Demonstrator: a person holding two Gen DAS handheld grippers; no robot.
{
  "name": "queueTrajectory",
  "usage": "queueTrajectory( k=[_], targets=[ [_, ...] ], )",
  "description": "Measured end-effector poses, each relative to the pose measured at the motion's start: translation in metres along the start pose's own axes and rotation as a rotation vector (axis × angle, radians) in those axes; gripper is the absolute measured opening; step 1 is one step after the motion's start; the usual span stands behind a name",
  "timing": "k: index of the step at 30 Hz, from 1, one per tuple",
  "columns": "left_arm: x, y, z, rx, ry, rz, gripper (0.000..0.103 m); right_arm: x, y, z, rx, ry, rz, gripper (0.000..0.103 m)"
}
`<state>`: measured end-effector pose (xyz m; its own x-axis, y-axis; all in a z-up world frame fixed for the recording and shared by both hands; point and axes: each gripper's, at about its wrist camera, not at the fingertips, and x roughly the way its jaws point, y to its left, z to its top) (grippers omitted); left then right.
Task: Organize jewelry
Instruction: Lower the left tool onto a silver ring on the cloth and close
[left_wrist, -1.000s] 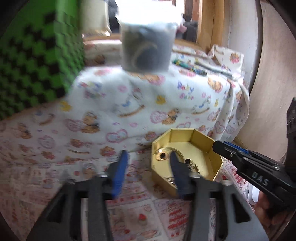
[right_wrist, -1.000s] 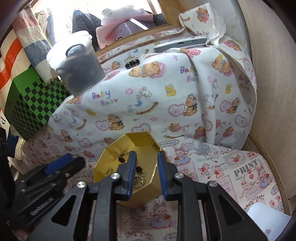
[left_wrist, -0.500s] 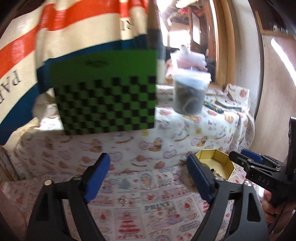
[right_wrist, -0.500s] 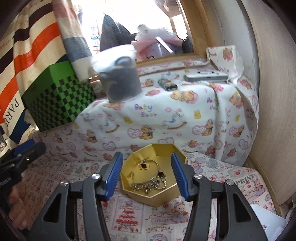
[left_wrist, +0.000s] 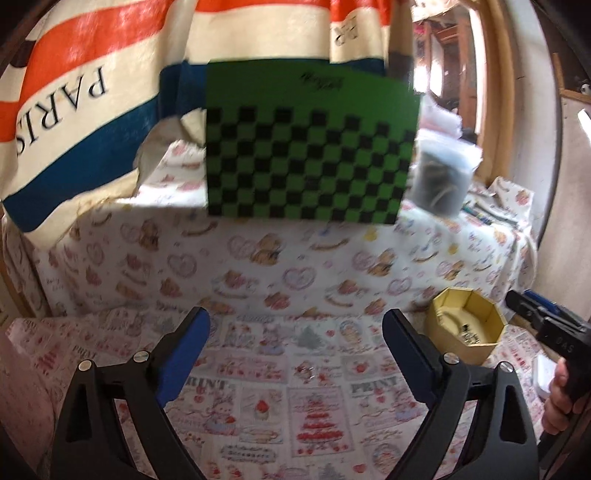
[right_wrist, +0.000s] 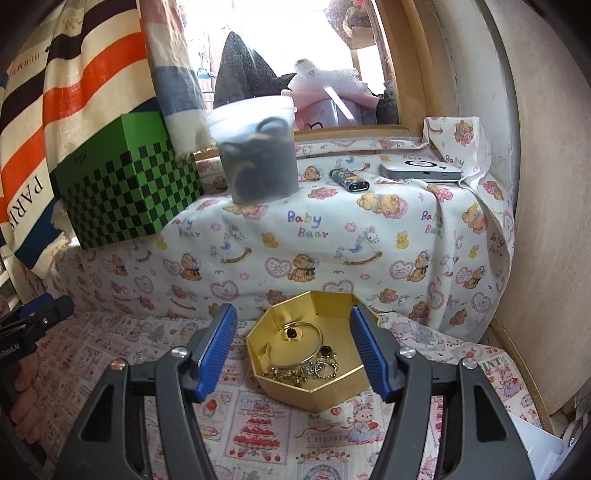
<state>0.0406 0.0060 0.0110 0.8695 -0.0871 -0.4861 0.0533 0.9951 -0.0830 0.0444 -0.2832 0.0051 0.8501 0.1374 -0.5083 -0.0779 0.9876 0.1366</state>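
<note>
Your gold octagonal box sits open on the printed cloth, just in front of the raised ledge draped in the teddy-bear sheet; inside it lie a gold bangle toward the back and a tangle of chain jewelry at the front wall. Your right gripper hovers at the box with its jaws wide apart, one blue pad on either side of the box, clamped on nothing; whether the pads touch the box walls you cannot tell. Your left gripper hangs well to the left of the box, jaws likewise spread wide and empty, over bare cloth; a small pale item lies on the cloth between its fingers, too blurred to identify. Behind the box, up on the ledge, stand a clear plastic tub with dark contents, a lighter and a flat grey device to its right; the green checkered box stands left of the tub, with a striped bag behind it.
</note>
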Motion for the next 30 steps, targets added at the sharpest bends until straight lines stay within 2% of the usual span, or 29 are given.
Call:
queueTrajectory(
  k=[4, 9, 15, 20, 25, 27, 30],
  targets=[
    [0.005, 0.011, -0.007, -0.019, 0.012, 0.042, 0.094, 0.007, 0.002, -0.005, -0.005, 0.019, -0.009, 0.065],
    [0.018, 0.018, -0.011, -0.051, 0.055, 0.049, 0.094, 0.012, 0.006, -0.009, -0.025, 0.032, -0.025, 0.067],
    [0.035, 0.03, -0.017, -0.103, 0.152, 0.033, 0.094, 0.014, 0.004, -0.009, -0.018, 0.041, -0.032, 0.073],
    [0.042, 0.031, -0.021, -0.12, 0.207, -0.018, 0.093, 0.015, 0.003, -0.008, -0.017, 0.047, -0.035, 0.074],
    [0.047, 0.021, -0.024, -0.091, 0.23, -0.077, 0.071, 0.017, 0.005, -0.01, -0.022, 0.06, -0.042, 0.076],
    [0.052, 0.017, -0.026, -0.085, 0.256, -0.096, 0.058, 0.018, 0.006, -0.01, -0.024, 0.065, -0.039, 0.076],
    [0.064, 0.012, -0.03, -0.081, 0.313, -0.133, 0.044, 0.019, 0.005, -0.01, -0.024, 0.072, -0.039, 0.076]
  ],
)
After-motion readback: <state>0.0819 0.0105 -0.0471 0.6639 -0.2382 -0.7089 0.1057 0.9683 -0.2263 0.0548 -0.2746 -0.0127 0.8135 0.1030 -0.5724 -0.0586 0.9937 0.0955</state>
